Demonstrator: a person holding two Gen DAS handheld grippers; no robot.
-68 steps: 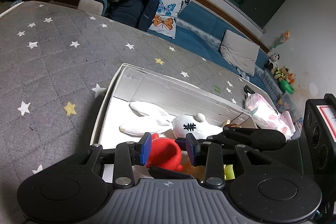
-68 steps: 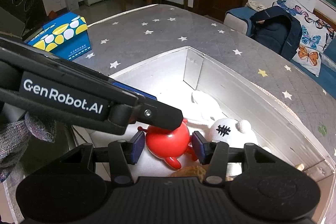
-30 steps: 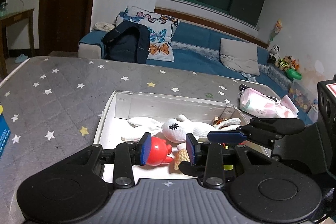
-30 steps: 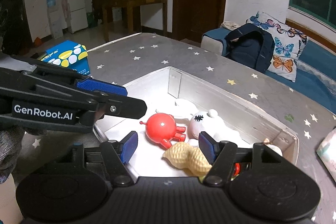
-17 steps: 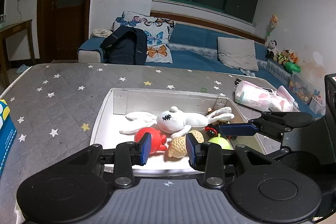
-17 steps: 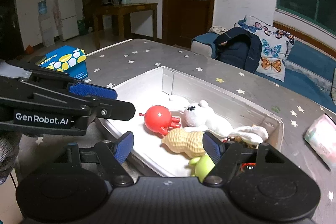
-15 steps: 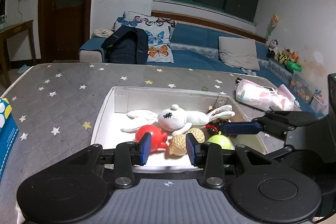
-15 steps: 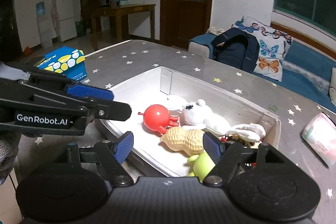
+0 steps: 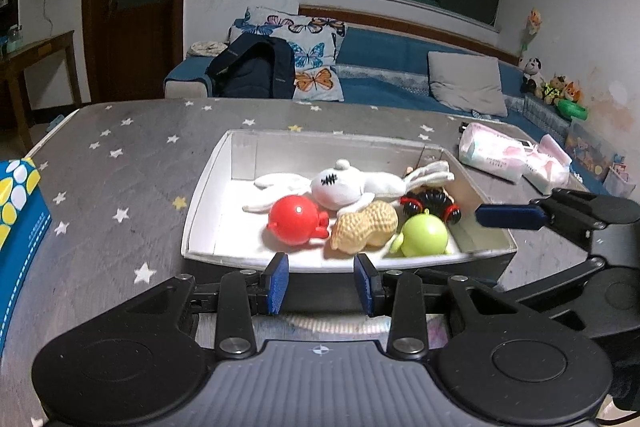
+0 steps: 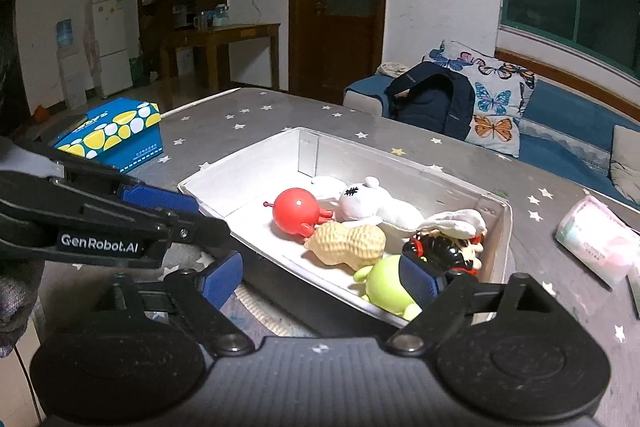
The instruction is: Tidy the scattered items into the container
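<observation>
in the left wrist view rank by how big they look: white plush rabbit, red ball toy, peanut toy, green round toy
1. white plush rabbit, clearly the largest, stretched across the box
2. peanut toy and red ball toy: too alike to rank
3. green round toy, slightly smaller, though nearness to the camera makes this unsure

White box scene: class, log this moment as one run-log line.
left gripper: open, empty | right gripper: just opening, empty | white box: holds red ball toy, peanut toy, green toy, white plush

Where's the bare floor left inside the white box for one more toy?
Free: the box floor at its left end, bordered by the left wall, the far wall and the red ball toy. Crowded: the right end, where the peanut, green toy, black-and-red toy and white plush lie packed together.
</observation>
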